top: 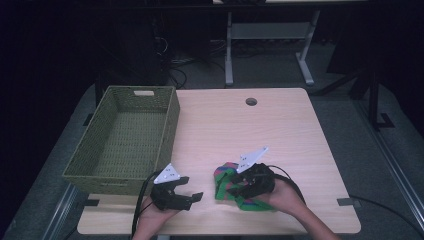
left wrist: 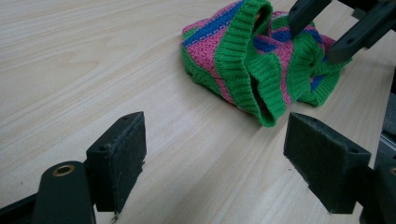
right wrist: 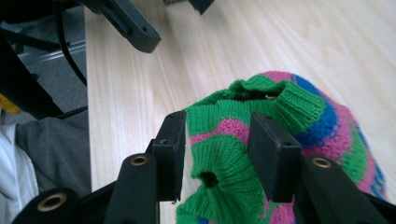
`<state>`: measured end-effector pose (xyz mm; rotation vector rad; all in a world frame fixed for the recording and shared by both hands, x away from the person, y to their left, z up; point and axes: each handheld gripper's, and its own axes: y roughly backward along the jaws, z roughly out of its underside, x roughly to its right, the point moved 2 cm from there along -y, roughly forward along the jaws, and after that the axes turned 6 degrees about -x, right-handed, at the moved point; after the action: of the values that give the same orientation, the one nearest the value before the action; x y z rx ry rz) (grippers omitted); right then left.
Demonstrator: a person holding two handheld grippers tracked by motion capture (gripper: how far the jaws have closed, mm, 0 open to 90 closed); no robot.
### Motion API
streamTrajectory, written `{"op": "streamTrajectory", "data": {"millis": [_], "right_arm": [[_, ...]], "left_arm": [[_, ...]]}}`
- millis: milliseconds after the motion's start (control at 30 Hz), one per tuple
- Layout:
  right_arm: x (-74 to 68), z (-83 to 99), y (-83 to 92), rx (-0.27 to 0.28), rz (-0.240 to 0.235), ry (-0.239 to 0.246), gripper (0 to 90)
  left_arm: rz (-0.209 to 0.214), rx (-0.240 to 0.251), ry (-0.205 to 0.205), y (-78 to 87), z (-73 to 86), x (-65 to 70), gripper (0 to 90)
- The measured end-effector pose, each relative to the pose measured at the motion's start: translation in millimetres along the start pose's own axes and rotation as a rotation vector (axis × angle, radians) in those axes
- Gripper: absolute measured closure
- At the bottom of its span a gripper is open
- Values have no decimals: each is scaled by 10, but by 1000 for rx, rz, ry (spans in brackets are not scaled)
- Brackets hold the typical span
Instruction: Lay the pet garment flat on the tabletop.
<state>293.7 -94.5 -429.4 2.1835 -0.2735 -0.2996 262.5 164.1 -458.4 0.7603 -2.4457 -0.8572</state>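
The light wooden table (top: 280,125) lies in front of you, with a round cable hole (top: 251,101) near its far edge. On its left side, reaching to the far-left corner, stands the green woven basket (top: 165,125), its near wall just beyond your left hand.

Next in size is the knitted garment (top: 226,181), striped green, pink and blue, bunched up on the near part of the table, to the right of centre. In the left gripper view it (left wrist: 243,60) lies crumpled on the wood with a green ribbed cuff turned towards the camera.

Your right gripper (top: 239,189) sits right over that garment from its near-right side. In the right gripper view its two black jaws straddle a fold of the green ribbed knit (right wrist: 219,154): the fabric is between them, and the right-hand jaw lies against it, but a sliver of gap shows by the left-hand jaw, so you cannot say for sure that the pads are pinching it. The jaws stand roughly half open.

Your left gripper (top: 192,189) hovers low over bare wood, left of the garment and well clear of it, close to the table's near edge. In the left gripper view (left wrist: 212,158) its jaws stand wide apart with nothing between them, only table grain.
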Motion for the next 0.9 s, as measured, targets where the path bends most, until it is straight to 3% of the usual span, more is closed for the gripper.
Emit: {"op": "streamTrajectory", "data": {"millis": [67,400,667,733,900], "right_arm": [[26,4,-79,-25,7,21,608],[22,73,-349,-97,18,27,683],[20,88,-342,-81,43,14,796],[19,85,-282,-43,19,-8,813],[0,72,-188,-8,9,-31,819]], "left_arm": [[-2,-1,-8,4,0,-2,208],[1,-2,-1,1,2,5,208],[4,-2,6,-12,0,16,207],[9,-4,8,-19,2,16,208],[19,-8,9,-30,1,18,208]]}}
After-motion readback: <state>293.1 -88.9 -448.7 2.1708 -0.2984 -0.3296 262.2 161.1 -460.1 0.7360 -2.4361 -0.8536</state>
